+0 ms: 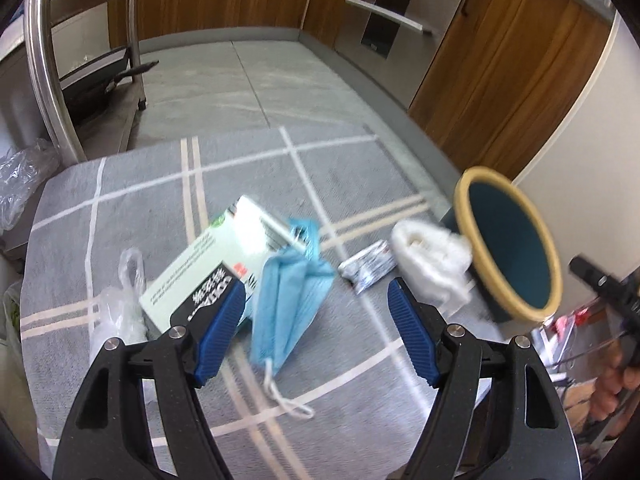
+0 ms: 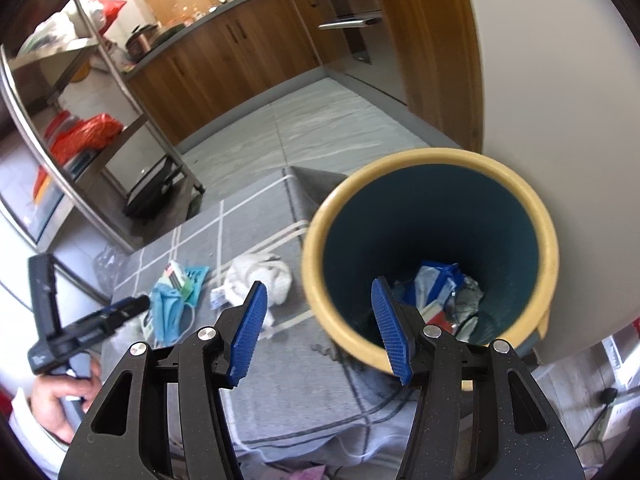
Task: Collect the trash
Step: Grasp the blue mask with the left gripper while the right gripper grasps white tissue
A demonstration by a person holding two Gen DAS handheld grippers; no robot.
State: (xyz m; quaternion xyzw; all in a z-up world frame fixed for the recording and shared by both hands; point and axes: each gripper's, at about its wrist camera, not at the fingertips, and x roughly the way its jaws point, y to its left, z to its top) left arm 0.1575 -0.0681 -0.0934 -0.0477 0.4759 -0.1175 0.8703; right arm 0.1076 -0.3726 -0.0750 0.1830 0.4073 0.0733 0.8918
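A blue face mask (image 1: 288, 304) lies on the grey checked tablecloth (image 1: 340, 184), right under my open left gripper (image 1: 316, 322); nothing touches its pads. Around it lie a white box (image 1: 208, 264), a clear plastic bag (image 1: 120, 308), a foil wrapper (image 1: 368, 272) and a crumpled white tissue (image 1: 432, 264). The teal bin with a yellow rim (image 2: 432, 248) stands at the table's right end with several wrappers (image 2: 440, 296) in it. My right gripper (image 2: 320, 332) hangs open over its near rim, with one finger over the inside and one outside, neither pressing. The left gripper (image 2: 136, 304) also shows beside the mask (image 2: 172, 312).
A steel rack (image 2: 100, 92) with a pan and red bags stands left of the table. Wooden cabinets (image 1: 500, 80) and an oven (image 1: 392, 12) line the far side of the grey floor (image 1: 248, 80). A plastic bag (image 1: 24, 180) sits off the table's left edge.
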